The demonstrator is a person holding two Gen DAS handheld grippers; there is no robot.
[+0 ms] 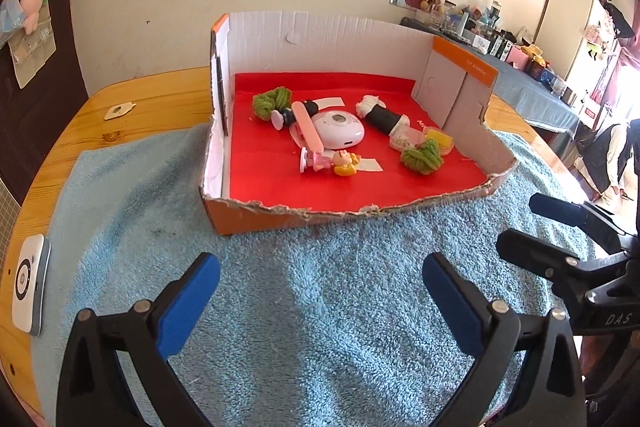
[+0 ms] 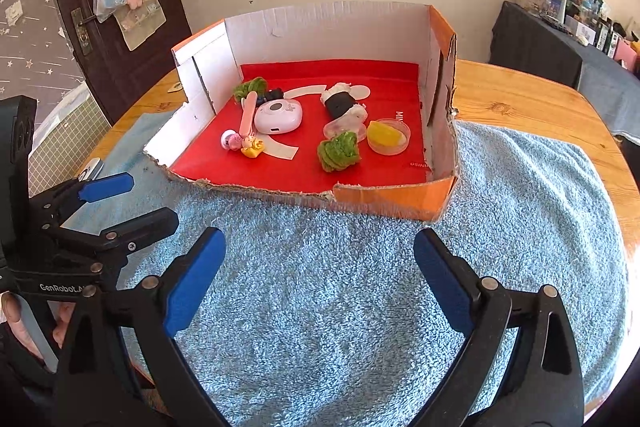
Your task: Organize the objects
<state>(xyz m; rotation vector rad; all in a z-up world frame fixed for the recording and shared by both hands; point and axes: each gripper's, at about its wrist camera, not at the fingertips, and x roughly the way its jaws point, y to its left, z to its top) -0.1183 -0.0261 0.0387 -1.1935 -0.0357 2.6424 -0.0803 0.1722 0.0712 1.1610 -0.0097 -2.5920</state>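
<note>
Left wrist view: left tongs [image 1: 320,291] spread wide, nothing between the pads, hovering over the light blue terry towel [image 1: 304,307] that pads the round wooden counter [image 1: 140,107]. At twelve o'clock, the cut-down orange cardboard box with red liner [image 1: 466,189], its front wall torn low, probably for easy reach. Inside: round white-and-pink gadget [image 1: 340,129], green yarn pom-pom [image 1: 422,157], black-and-white rolled sock [image 1: 382,117]. Right tongs [image 1: 556,227] at three o'clock. Right wrist view: right tongs [image 2: 320,275] likewise spread and empty; box [image 2: 392,201] at twelve o'clock, holding a clear round dish with yellow contents [image 2: 388,137]. Everything appears gathered already.
</note>
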